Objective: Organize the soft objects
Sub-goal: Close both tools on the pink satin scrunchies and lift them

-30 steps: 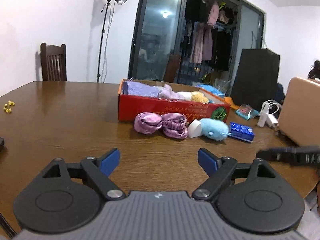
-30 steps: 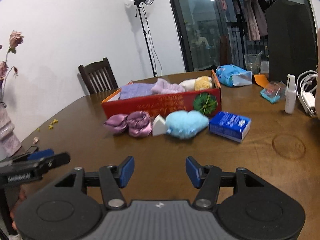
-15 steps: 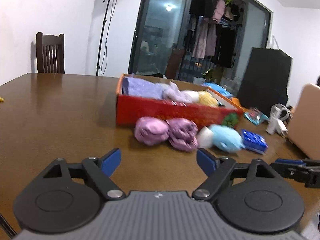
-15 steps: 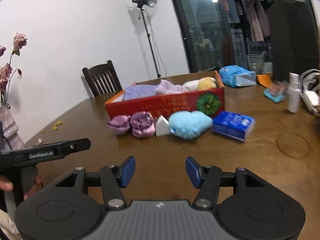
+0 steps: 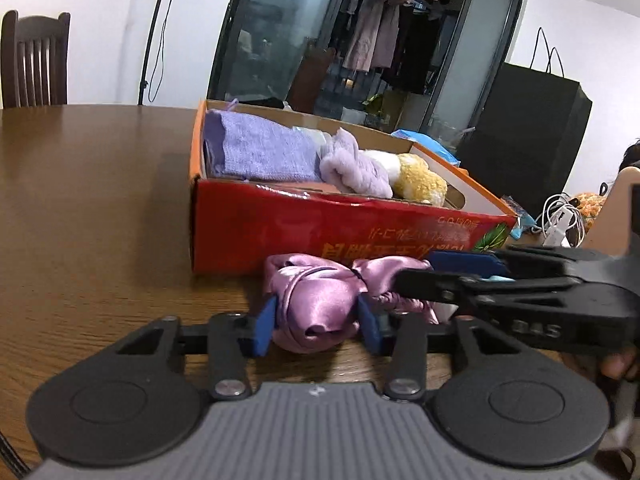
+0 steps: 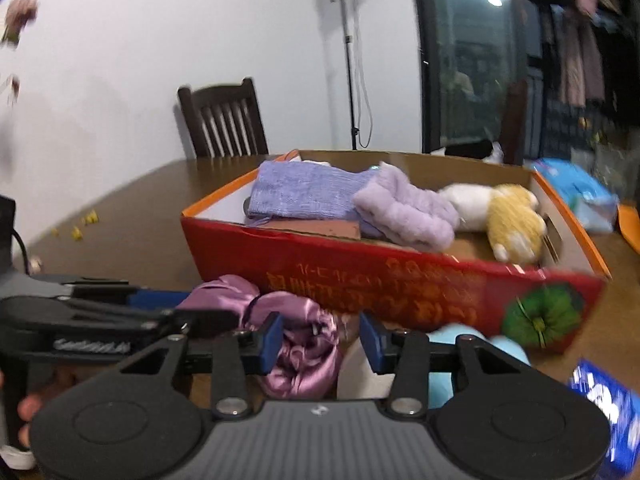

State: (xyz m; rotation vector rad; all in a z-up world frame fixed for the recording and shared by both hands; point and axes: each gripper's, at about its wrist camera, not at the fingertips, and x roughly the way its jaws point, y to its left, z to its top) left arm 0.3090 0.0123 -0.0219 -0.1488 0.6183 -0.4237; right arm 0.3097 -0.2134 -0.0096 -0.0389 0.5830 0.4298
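Two satin pouches lie side by side on the brown worktop, just in front of the near wall of the red cardboard box. The left gripper has the left satin pouch between its blue fingers, which are closing and touch the cloth on both sides, the pouch bulging in the gap. In the right wrist view the right gripper is down over the right satin pouch; its fingers are closing too, the left one against the cloth, while the right one stands apart from it with bare space between. Each gripper shows in the other's view, reaching in from the side: the right one crosses from the right edge of the left wrist view, the left one from the left edge of the right wrist view, with fingertips of the person's hand below it. Inside the box lie a lilac knitted cloth at the left, a fluffy lilac piece in the middle and a white and yellow plush toy at the right. A light blue plush item sits on the worktop to the right of the pouches, partly hidden by the right gripper, and a blue packet lies at the far right, blurred.
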